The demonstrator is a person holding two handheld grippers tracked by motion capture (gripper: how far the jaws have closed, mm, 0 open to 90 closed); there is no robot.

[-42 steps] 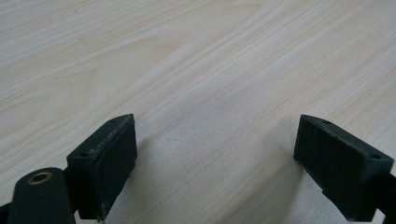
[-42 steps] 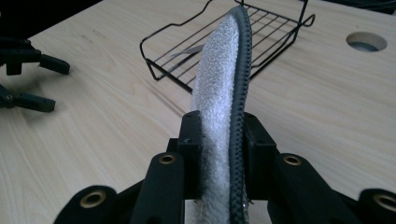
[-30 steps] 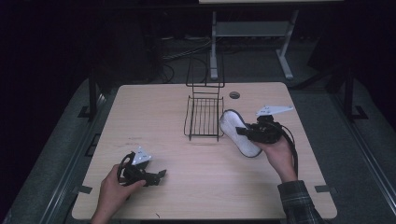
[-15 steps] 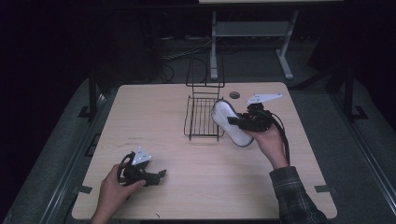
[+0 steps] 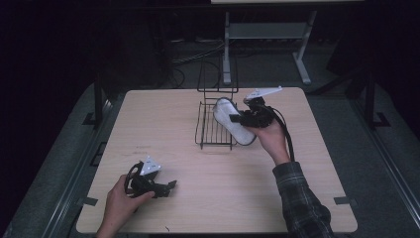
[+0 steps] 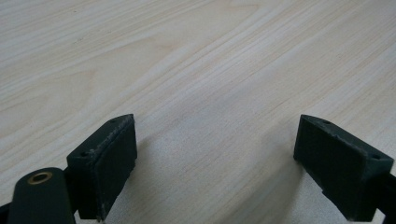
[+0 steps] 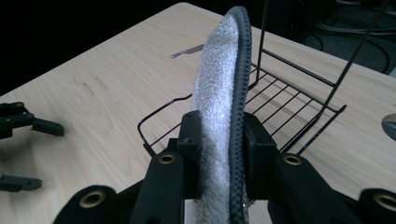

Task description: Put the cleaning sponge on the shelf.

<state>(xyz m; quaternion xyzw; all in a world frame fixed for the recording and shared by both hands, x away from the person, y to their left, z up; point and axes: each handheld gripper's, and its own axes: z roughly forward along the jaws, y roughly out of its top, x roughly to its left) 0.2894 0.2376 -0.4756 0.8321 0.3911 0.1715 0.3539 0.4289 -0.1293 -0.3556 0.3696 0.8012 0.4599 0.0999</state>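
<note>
A flat white slipper-like thing with a black rim is held on edge in my right gripper, whose jaws are shut on its near end. In the right gripper view the white thing rises upright between the two black jaws of the right gripper. It hangs over the right side of a black wire rack that stands at the table's middle back. Near the front left of the table my left gripper rests low, open. In its own view the left gripper has bare wood between its jaws.
The wire rack has a tall wire back on its far side. The wooden table is bare to the left of the rack. A grey cable hole lies right of the rack. A white metal stand is on the floor behind.
My right gripper has carried the white thing away from the person and leftward, from the table right of the rack to over the rack's right edge. The left gripper has stayed put.
</note>
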